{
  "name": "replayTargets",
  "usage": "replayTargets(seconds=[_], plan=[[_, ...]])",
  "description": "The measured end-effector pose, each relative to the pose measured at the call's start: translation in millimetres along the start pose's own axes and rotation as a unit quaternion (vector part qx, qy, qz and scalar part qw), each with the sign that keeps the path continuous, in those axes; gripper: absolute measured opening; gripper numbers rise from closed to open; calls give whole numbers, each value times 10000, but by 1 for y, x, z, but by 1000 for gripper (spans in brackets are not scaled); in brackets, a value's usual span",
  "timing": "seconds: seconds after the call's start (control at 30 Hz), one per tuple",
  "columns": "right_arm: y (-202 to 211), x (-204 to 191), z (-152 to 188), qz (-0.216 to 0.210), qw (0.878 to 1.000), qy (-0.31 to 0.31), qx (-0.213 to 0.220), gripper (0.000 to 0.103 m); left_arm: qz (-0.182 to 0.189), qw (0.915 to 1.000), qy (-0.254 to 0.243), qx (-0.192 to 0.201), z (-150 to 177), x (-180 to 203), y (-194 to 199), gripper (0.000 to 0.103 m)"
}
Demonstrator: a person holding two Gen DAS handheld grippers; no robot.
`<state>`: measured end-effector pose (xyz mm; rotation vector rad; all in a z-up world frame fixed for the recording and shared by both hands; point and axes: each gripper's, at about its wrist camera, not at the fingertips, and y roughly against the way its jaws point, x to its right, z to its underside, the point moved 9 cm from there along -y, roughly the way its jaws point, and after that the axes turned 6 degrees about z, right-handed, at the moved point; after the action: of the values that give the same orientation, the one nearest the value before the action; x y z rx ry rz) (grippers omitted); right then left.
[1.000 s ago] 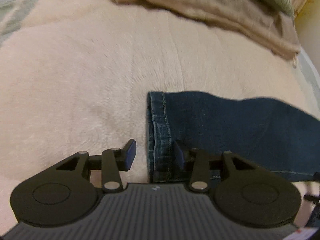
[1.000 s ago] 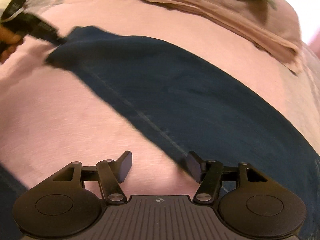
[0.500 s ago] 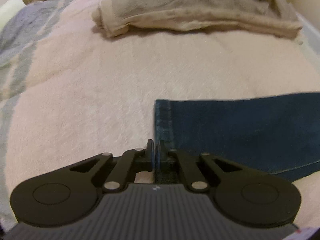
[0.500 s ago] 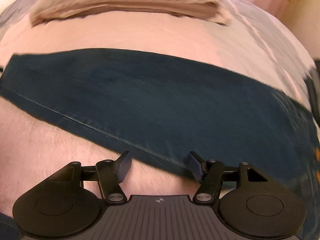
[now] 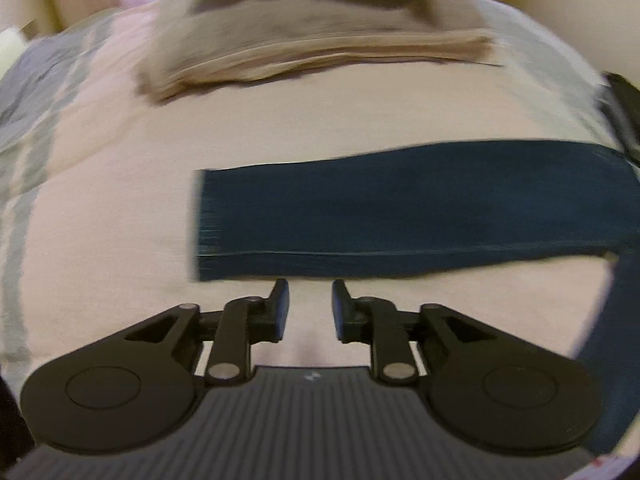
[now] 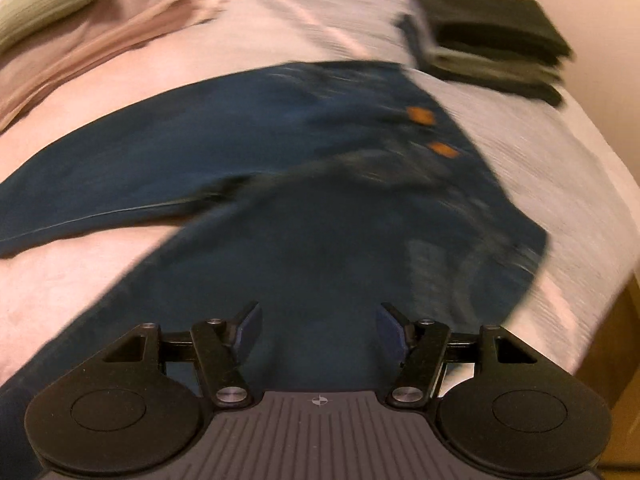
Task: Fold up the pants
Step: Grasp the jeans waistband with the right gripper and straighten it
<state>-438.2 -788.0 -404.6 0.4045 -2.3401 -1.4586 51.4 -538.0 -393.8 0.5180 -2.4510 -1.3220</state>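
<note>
Plainly the jeans [image 5: 400, 208] are only laid out so far, with no fold made yet; both tools are empty, so this looks like the moment between spreading the legs and taking hold for the first fold. Starting at the left of the left wrist view, the pale pink bed [image 5: 120, 220] is bare up to the hem of one leg, which runs as a dark band across the middle of the frame to the right edge, flat and straight. A beige blanket [image 5: 312, 56] lies folded across the top, well apart from the leg. At bottom centre the left hand-held gripper [image 5: 310, 308] has its fingers parted and holds nothing; it sits just short of the leg's near edge, not touching it as far as the blur allows. In the right wrist view the same leg enters from the left edge, the second leg slants down to the lower left, and both join at the waist [image 6: 440, 148] right of centre, where two orange patches show. A stack of dark clothes [image 6: 492, 52] sits upper right. The right hand-held gripper [image 6: 320, 332] hangs wide open over the near leg, gripping nothing. Next, I judge, one leg must be laid over the other: each tool should close on an edge, hem and thigh, and carry it across evenly.
</note>
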Motion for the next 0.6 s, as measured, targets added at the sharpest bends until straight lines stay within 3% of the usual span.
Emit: replayTargets(seconds=[0.2,0.37,0.43,0.53,0.6], plan=[[0,93,-12,-68,9998,-157,78,61,456,9988,-143,-131,14,132,15,25],[-33,136,-59,-1069,9936,226,297,60,583,9979,-158,-253,22,259,4,26],[-52,145,-88,-1599,9857,338,407,60,738,9964,-241,-336,21,318,-13,26],[-80,149,-127,-2050,9757,583,502,59,988,9926,-585,-384,8,400,-48,26],[-101,147,-148,-2343,9684,698,487,52,1149,9892,-841,-338,-4,446,-72,26]])
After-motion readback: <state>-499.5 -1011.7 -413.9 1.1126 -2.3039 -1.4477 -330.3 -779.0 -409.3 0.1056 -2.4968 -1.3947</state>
